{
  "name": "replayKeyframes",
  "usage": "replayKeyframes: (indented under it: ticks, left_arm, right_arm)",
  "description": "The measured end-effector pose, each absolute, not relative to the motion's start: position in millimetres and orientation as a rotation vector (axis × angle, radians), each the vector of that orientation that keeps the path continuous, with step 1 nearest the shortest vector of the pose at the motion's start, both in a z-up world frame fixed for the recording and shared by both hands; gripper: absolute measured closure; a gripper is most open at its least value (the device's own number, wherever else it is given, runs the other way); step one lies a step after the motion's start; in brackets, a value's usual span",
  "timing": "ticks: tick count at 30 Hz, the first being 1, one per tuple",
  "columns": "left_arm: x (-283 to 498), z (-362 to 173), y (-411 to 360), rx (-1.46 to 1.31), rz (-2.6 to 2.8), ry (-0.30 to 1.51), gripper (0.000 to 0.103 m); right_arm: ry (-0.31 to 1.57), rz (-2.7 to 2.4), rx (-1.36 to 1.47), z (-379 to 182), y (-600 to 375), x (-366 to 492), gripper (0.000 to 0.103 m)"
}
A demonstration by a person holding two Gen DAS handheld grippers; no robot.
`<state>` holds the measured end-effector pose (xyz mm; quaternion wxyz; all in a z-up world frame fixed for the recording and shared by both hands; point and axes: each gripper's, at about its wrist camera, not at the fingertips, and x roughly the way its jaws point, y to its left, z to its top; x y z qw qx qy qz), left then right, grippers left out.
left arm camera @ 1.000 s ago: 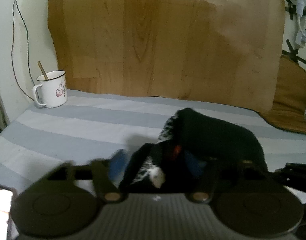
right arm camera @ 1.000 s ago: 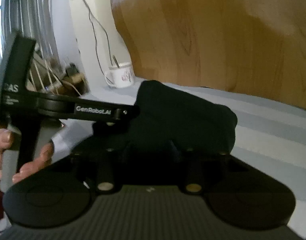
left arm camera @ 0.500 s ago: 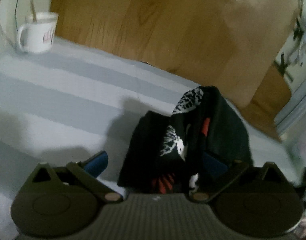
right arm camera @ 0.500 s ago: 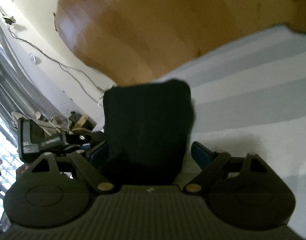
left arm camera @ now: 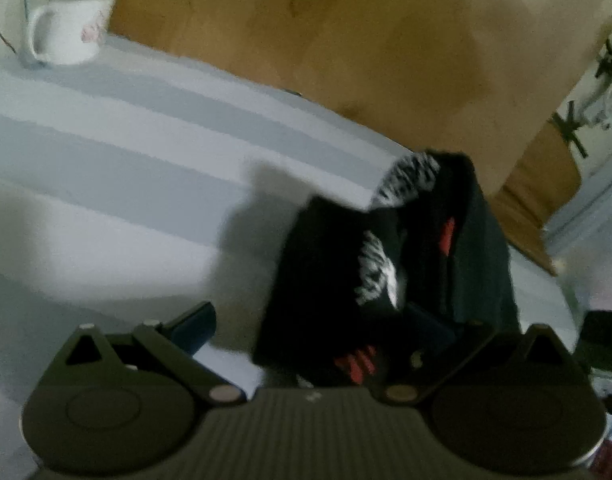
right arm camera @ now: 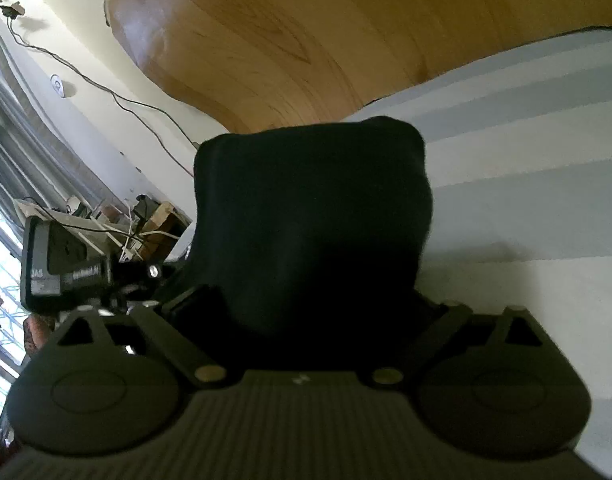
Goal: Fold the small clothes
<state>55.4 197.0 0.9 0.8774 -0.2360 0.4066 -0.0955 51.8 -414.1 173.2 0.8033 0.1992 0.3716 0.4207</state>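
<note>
A black garment [left arm camera: 478,248] with white and red print lies bunched in a folded bundle on the grey striped sheet [left arm camera: 105,152]. My left gripper [left arm camera: 312,326] is open wide at its near end. The left fingertip [left arm camera: 193,326] stands clear of the cloth, and the right one lies against the folds. In the right wrist view the same garment [right arm camera: 314,208] shows as a plain black block. My right gripper [right arm camera: 314,308] has its jaws opening, with the cloth's near edge between them. The left gripper's body [right arm camera: 65,268] shows at that view's left.
A white mug [left arm camera: 69,24] with a stick in it stands at the far left of the sheet. A wooden board [left arm camera: 346,40] rises behind the sheet. Cables and clutter [right arm camera: 145,224] lie by the window on the left of the right wrist view.
Both grippers have spread their fingers and let go of the garment, which now rests on the sheet. The left gripper tipped downward and shifted; the right one rolled and sank.
</note>
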Motion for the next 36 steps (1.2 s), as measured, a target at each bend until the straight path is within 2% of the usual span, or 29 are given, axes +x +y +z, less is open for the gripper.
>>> replayKeyframes:
  ticks: [3,6,12,18,24,28,32,36]
  left_arm:
    - [47,-4,196,-0.552,-0.246,0.819,0.0]
    - [40,-6,193,-0.574,-0.231,0.78,0.0]
    - [30,-18,210,-0.794,-0.332,0.731,0.0]
    - [35,-9,192,-0.666,-0.29,0.767,0.0]
    - [45,-6,183,-0.536,-0.262,0.834,0.0]
    - [42,2,193,-0.541,-0.26,0.813,0.0]
    - [27,7,207,-0.591,-0.314,0.735,0.0]
    - [40,3,198,-0.551,-0.294,0.771,0.0]
  right_arm:
    - [0.77,0.887,0.333,177,-402,48,0.003]
    - [0.73,0.846,0.206,182,-389,40,0.008]
    - [0.72,0.849,0.157,181,-394,40,0.012]
    - [0.747,0.838,0.116,191,-387,43,0.011]
    - [0.68,0.781,-0.075,202,-366,23,0.009]
    - [0.627,0.77,-0.197,204,-353,14,0.008]
    - [0.664,0.771,-0.16,201,-355,26,0.006]
    - [0.626,0.746,-0.232,203,-345,17,0.006]
